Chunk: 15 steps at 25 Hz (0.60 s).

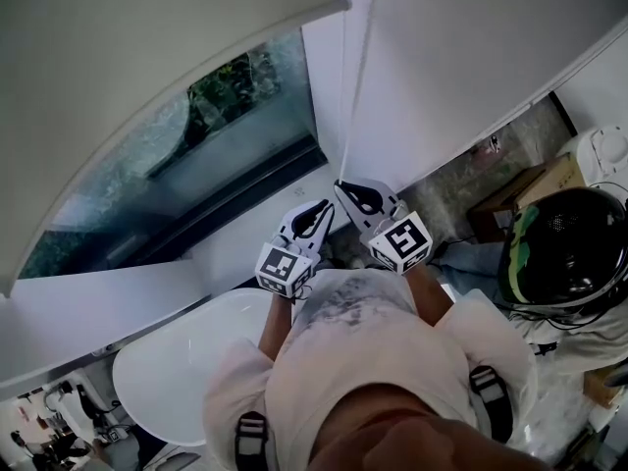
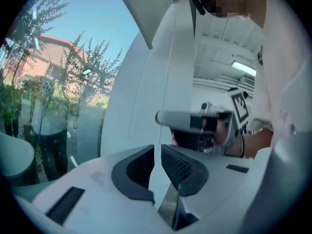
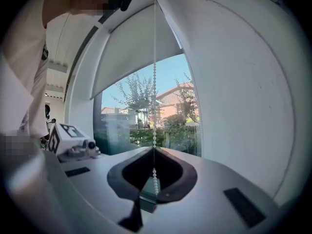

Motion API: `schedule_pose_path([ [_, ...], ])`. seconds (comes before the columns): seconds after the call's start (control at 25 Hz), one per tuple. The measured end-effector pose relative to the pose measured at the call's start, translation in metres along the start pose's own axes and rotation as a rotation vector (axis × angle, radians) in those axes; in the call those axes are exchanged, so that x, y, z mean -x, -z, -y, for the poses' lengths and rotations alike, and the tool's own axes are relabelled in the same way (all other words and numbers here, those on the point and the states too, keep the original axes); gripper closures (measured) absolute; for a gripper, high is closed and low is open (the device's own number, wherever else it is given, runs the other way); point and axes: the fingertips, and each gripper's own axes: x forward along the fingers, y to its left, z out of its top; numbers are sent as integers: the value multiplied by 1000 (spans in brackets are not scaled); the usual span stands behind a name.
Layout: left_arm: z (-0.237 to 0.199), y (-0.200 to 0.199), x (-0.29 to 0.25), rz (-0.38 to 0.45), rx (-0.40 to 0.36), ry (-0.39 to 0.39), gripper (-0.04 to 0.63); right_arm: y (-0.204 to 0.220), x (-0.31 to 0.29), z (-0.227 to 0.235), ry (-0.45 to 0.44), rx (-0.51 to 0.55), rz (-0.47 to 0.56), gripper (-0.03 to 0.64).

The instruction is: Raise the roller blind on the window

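Both arms reach up and forward from the chest, the left arm and right arm close together, so the two grippers sit side by side with their marker cubes toward the person. The left gripper points up and slightly right, and the left gripper view shows its jaws a narrow slit apart with nothing between them. The right gripper sits a little higher, its jaws pinched together on the bead chain.
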Motion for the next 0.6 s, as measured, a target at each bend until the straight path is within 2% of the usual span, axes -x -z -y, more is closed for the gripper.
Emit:
schedule_pose_path([
  [0.16, 5, -79, 9, 119, -59, 23, 523, 3, -2, 1, 0, 1, -3, 555],
  [0.32, 22, -153, 11, 195, -145, 65, 515, 0, 1, -2, 0, 8, 1, 555],
  [0.6, 40, -224, 2, 247, -218, 142, 515, 0, -2, -7, 0, 15, 2, 555],
])
